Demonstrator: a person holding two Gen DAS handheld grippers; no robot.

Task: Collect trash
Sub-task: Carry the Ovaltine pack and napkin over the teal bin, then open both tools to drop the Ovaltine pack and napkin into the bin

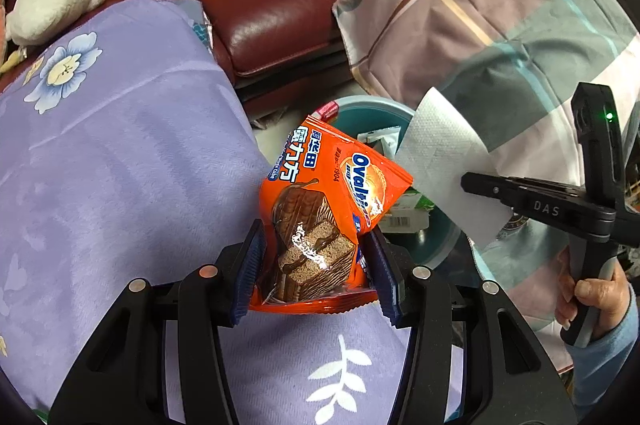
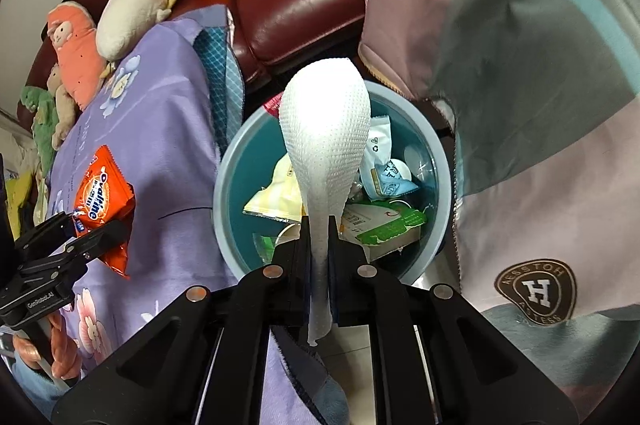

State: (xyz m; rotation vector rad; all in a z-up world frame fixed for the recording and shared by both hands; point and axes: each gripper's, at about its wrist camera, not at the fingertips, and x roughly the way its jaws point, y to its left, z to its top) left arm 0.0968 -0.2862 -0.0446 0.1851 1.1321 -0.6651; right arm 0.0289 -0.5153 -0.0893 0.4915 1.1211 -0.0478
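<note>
Two grips hold trash for dropping: the right gripper (image 2: 319,225) pinches a white embossed paper towel (image 2: 326,129) directly above the round teal bin (image 2: 230,181), while the left gripper (image 1: 316,265) clamps an orange Ovaltine wrapper (image 1: 320,209) over the purple floral blanket's (image 1: 120,165) edge, beside the bin.

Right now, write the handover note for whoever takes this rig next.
Left gripper: shut on the orange Ovaltine wrapper, held over the purple blanket, beside the bin, not yet above it.
Right gripper: shut on the white paper towel, held right above the teal bin.
Done: the bin already holds several wrappers and a green-and-white carton.
Left: release the towel into the bin, then bring the wrapper over and drop it. The plush toys on the sofa are probably not trash.
</note>
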